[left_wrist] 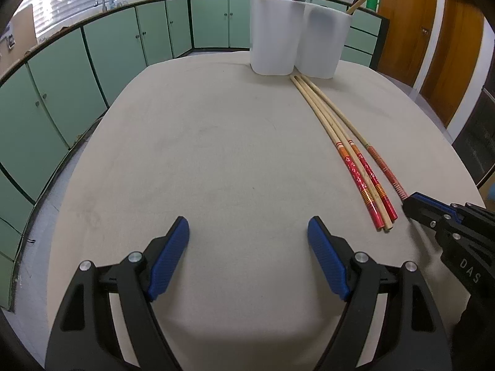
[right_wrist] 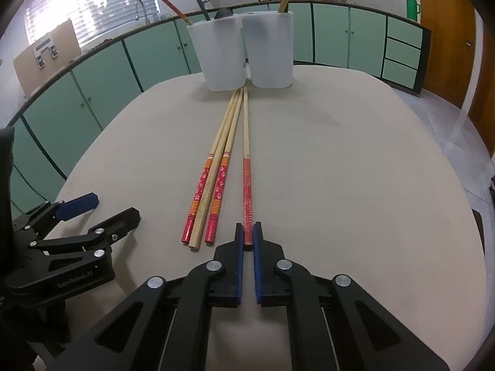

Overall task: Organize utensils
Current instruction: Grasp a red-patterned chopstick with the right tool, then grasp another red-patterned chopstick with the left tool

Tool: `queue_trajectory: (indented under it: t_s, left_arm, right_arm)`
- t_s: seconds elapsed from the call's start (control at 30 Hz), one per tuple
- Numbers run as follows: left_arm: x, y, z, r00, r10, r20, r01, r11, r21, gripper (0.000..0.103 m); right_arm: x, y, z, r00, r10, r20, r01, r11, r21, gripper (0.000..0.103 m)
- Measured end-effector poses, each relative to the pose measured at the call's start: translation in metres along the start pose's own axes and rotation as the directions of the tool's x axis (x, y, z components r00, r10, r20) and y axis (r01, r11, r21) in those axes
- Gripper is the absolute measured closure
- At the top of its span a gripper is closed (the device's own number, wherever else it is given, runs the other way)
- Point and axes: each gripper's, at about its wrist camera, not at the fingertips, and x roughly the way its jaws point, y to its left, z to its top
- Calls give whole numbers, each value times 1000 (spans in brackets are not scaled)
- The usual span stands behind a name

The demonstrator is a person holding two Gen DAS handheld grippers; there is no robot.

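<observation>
The right tongs (right_wrist: pixel 248 237) pinch the red end of one chopstick (right_wrist: pixel 246 182) lying on the bench (right_wrist: pixel 355 170) beside three others (right_wrist: pixel 213 185), tips near two white holders (right_wrist: pixel 244 52), while the left tongs (left_wrist: pixel 248 228) hang spread wide, holding nothing.
</observation>
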Motion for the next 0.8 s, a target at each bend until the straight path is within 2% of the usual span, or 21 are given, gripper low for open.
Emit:
queue_trajectory:
  t_s: [0.1, 0.27, 0.4, 0.8]
  left_arm:
    - [-1, -3, 1, 1000, -9, 2, 9, 1000, 3, 26]
    - [-5, -23, 1, 996, -83, 16, 82, 996, 20, 26]
    - [-3, -40, 2, 993, -115, 11, 115, 992, 49, 26]
    - [5, -54, 5, 995, -103, -3, 102, 992, 73, 25]
  right_arm:
    - [-3, -8, 0, 999, -46, 7, 46, 999, 14, 97]
    - [-8, -32, -1, 993, -115, 13, 115, 993, 29, 97]
    - [-5, -39, -1, 995, -102, 12, 101, 994, 47, 97]
    - [-6, -44, -2, 997, -79, 13, 78, 995, 66, 97]
